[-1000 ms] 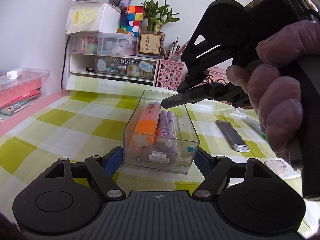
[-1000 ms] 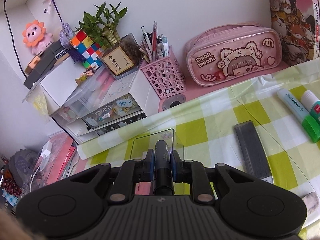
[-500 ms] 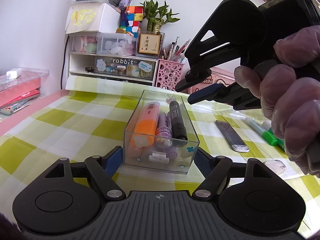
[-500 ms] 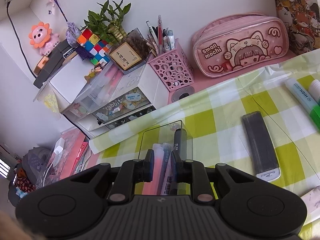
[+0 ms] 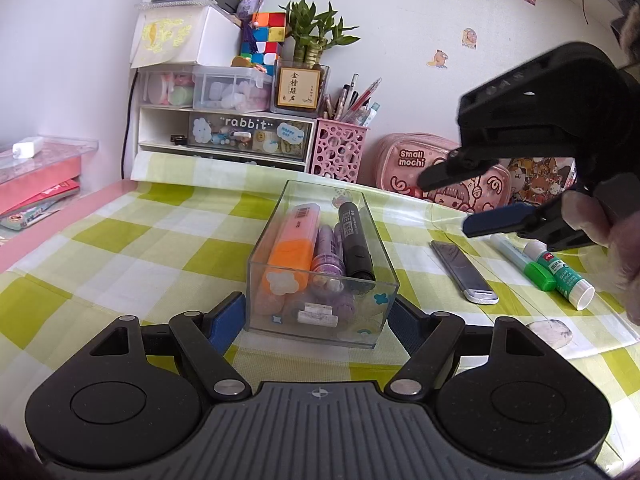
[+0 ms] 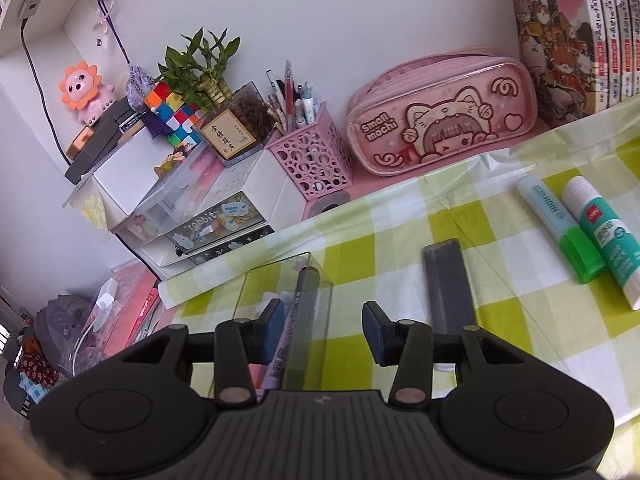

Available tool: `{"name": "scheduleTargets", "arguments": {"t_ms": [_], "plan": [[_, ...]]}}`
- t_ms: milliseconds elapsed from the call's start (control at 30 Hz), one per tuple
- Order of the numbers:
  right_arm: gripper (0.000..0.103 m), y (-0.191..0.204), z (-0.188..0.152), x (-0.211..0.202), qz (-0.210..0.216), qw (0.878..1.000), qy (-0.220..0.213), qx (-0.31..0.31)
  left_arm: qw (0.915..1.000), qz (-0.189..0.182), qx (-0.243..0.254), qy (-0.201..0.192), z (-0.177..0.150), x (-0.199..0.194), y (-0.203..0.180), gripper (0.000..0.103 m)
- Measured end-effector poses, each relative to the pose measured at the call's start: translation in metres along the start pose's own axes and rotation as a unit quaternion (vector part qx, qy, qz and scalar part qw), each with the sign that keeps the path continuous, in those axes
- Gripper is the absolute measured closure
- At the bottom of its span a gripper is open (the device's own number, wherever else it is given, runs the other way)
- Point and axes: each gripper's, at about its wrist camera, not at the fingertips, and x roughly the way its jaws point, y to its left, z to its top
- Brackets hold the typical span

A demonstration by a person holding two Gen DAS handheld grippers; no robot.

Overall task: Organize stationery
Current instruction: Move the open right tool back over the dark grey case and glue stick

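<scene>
A clear plastic box [image 5: 316, 326] stands on the checked cloth, gripped at its near end by my left gripper [image 5: 316, 314]. Inside lie an orange highlighter [image 5: 291, 254], purple pens [image 5: 326, 258] and a black marker [image 5: 354, 240]. My right gripper [image 5: 460, 200] hovers to the right of the box and above it; its jaws are opening with nothing between them. In the right wrist view the right gripper [image 6: 324, 324] is over the box's right wall [image 6: 316, 312]. A grey flat case [image 6: 448, 280], a green-capped highlighter [image 6: 560, 228] and a glue stick [image 6: 604, 236] lie on the cloth to the right.
At the back stand a white drawer unit [image 5: 224, 136], a pink pen holder [image 5: 340, 152] and a pink pencil case [image 6: 440, 116]. Books [image 6: 592, 32] lean at the far right. A small pale eraser [image 5: 548, 328] lies near the cloth's front right. Red folders [image 5: 36, 192] sit at the left.
The right gripper let go of the black marker, which now lies in the box. It then drew off to the right and its jaws spread. The left gripper kept still.
</scene>
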Motion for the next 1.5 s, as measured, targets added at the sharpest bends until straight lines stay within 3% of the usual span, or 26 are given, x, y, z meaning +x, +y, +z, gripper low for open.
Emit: {"name": "scheduleTargets", "arguments": {"t_ms": [167,400,633,767,967,1167,1300,1500], "plan": [[0.039,-0.034,0.005,-0.027,-0.016,0.999,-0.03,0.005,1.0,0.002,0.003,-0.001,0.0,0.0,-0.001,0.028],[0.029,-0.073,0.017,-0.059,-0.061,0.996,-0.063,0.001,1.0,0.002,0.004,-0.002,0.001,0.0,0.0,0.028],[0.028,-0.102,0.02,-0.076,-0.126,0.989,-0.074,-0.023,1.0,0.002,0.005,-0.002,0.0,0.0,0.0,0.028],[0.028,-0.111,0.019,-0.078,-0.134,0.988,-0.074,-0.022,1.0,0.002,0.005,-0.002,0.0,0.0,0.0,0.028],[0.028,-0.106,0.017,-0.079,-0.09,0.992,-0.082,-0.029,1.0,0.002,0.005,-0.002,0.0,0.0,0.0,0.028],[0.029,-0.098,0.011,-0.059,-0.036,0.998,-0.038,-0.045,1.0,0.001,0.005,-0.003,0.0,-0.001,0.0,0.028],[0.03,-0.101,0.009,-0.038,-0.066,0.997,-0.016,-0.047,1.0,0.002,0.005,-0.004,0.001,0.0,0.0,0.028],[0.036,-0.104,0.011,-0.008,-0.159,0.984,-0.008,-0.081,1.0,0.002,0.007,-0.006,0.001,-0.002,0.0,0.028]]}}
